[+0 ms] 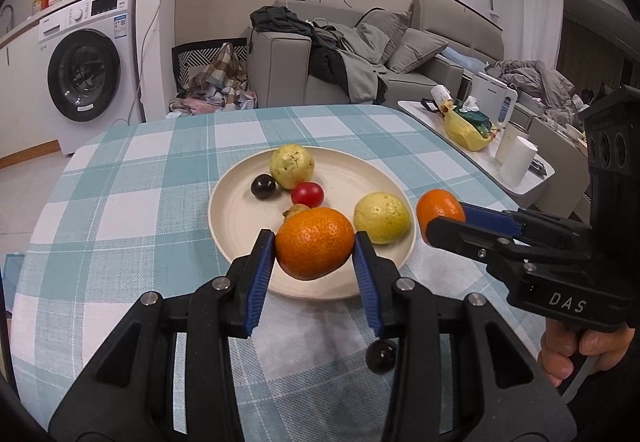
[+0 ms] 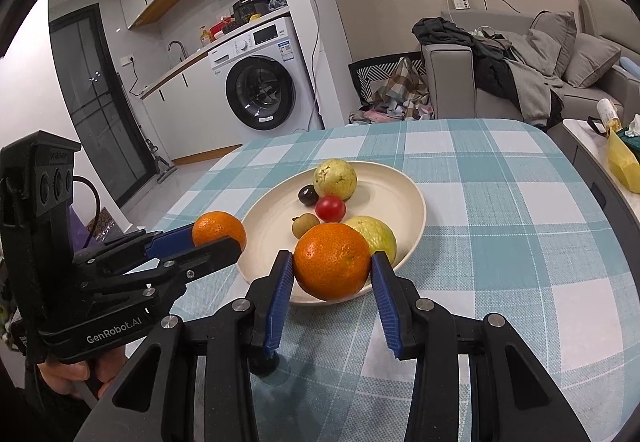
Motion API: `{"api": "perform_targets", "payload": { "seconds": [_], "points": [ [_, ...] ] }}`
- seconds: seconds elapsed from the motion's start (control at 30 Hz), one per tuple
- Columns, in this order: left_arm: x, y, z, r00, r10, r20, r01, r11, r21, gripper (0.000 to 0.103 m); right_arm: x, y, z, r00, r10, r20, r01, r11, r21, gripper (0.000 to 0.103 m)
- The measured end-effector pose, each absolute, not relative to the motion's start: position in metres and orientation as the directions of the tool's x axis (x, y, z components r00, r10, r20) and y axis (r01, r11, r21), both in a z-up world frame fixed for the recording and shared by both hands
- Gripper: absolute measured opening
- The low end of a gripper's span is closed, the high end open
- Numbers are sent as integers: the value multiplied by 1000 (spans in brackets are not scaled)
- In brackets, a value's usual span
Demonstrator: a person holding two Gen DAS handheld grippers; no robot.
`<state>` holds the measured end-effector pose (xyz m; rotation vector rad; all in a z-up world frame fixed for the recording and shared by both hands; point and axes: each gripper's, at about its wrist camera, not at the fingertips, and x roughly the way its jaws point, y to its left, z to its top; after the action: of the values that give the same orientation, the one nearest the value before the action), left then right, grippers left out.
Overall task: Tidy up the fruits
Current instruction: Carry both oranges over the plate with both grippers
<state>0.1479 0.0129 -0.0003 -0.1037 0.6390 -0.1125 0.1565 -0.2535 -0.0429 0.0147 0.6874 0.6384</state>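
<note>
Left wrist view, left gripper [image 1: 315, 244] clamping an orange [image 1: 314, 242] above the plate [image 1: 236, 214], right gripper [image 1: 444, 218] clamping a second orange [image 1: 438, 208] beside the plate's rim.

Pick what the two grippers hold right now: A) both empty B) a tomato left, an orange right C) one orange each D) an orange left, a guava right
C: the left gripper has its jaws closed on an orange, and the right gripper on a second orange, both held at the plate's near edge.

Both tools, the left tool [image 1: 315, 248] and the right tool [image 2: 331, 268], were matte black with ribbed blue pads, silver screws, and white lettering on their housings.
</note>
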Motion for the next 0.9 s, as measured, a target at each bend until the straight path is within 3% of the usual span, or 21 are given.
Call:
{"api": "perform_targets", "payload": {
  "seconds": [0.9],
  "points": [
    [189,33,-34,780,-80,-621,6,993,-121,37,176,-225,-63,520,554,-650,-556,797,233,41]
  ]
}}
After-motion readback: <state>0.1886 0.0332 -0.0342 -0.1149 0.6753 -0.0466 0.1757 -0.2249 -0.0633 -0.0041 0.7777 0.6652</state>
